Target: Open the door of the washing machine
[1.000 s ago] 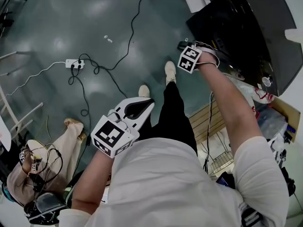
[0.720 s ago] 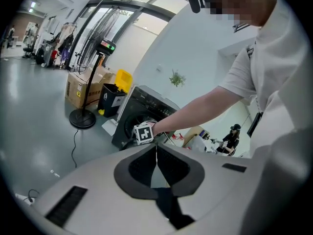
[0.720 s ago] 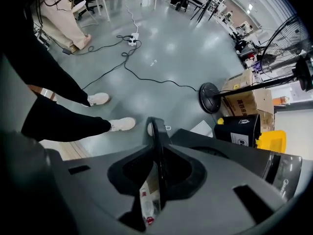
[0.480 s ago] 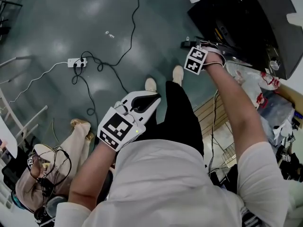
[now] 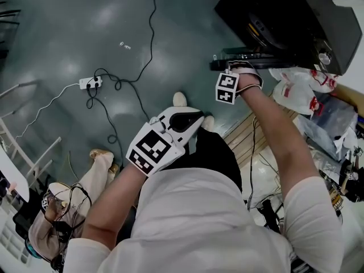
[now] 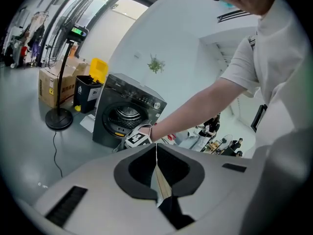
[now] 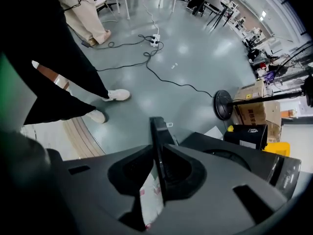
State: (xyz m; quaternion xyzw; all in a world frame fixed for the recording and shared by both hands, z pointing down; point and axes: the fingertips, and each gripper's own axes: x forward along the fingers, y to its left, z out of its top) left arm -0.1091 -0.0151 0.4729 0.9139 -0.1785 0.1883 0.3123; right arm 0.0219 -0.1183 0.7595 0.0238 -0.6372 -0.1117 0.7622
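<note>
The right claw [image 7: 157, 155] is clamping the thin, dark edge of the door [image 7: 157, 129], its jaws standing partway apart with the slab filling the gap between the pads. The door is jutting out from the dark washing machine [image 5: 284, 16], which is sitting just beyond that claw and to its right in the head view. In the left gripper view the drum mouth [image 6: 122, 115] is showing uncovered above the hand working that claw.

The left claw [image 6: 156, 151] is pressing its jaws together on nothing. It is hanging well apart from the machine and pointing toward it across the grey floor [image 5: 68, 33].

Readable writing is scarce. The marker cube [image 5: 226, 88] riding on the right claw is carrying black-and-white square patterns. A white plastic bag [image 7: 150, 199], showing below the right claw through its jaws, is bearing red print too blurred to read. A cardboard box [image 7: 254, 112] beyond that claw, past the machine, is wearing dark lettering too small to make out.
</note>
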